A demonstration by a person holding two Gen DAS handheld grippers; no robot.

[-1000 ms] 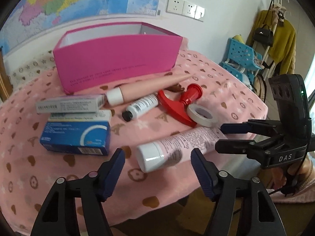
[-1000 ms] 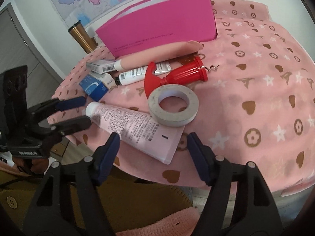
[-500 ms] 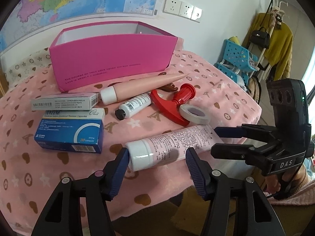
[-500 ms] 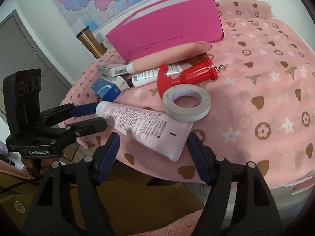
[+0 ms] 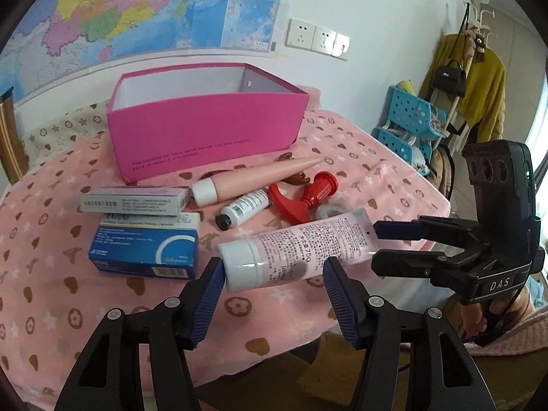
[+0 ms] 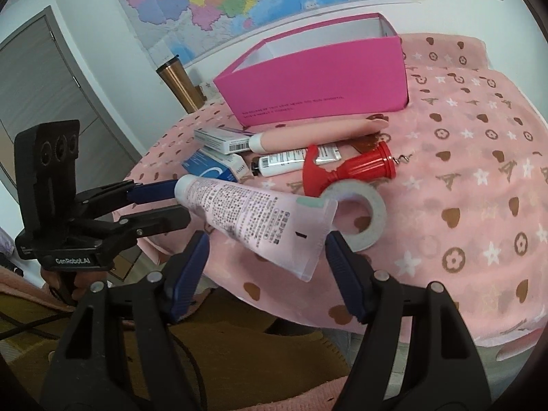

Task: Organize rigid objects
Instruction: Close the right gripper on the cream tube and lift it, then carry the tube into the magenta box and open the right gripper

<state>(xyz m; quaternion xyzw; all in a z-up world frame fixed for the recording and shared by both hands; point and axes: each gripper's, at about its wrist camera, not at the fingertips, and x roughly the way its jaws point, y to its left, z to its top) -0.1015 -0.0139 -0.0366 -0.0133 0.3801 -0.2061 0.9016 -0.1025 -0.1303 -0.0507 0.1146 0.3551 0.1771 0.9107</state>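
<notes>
- The tube (image 5: 294, 253) lies at the near edge of the worktop (image 5: 51, 274), cap end toward the left claw (image 5: 270, 287) and crimped tail toward the right claw (image 6: 267, 257); in the right wrist view it looks tilted, tail raised off the cloth, though I cannot tell what bears it.
- Judged from its look, the tube is light, with a soft body that will dent and a glossy skin that may slip. The hard white cap (image 5: 239, 267) and the shoulder behind it give the firmest hold; the flat tail (image 6: 315, 236) is thin and would bend.
- The left claw is wide, its fingers either side of the cap end; the left pad looks to touch the cap, the right stands clear. It holds nothing.
- The right claw is also wide, straddling the tail end, and empty. It points across the tube toward the left claw.
- Beyond the tube lie a tape roll (image 6: 359, 215), a red corkscrew (image 6: 346, 171), a blue carton (image 5: 144, 250), and farthest back the pink box (image 5: 205, 144), open-topped.
</notes>
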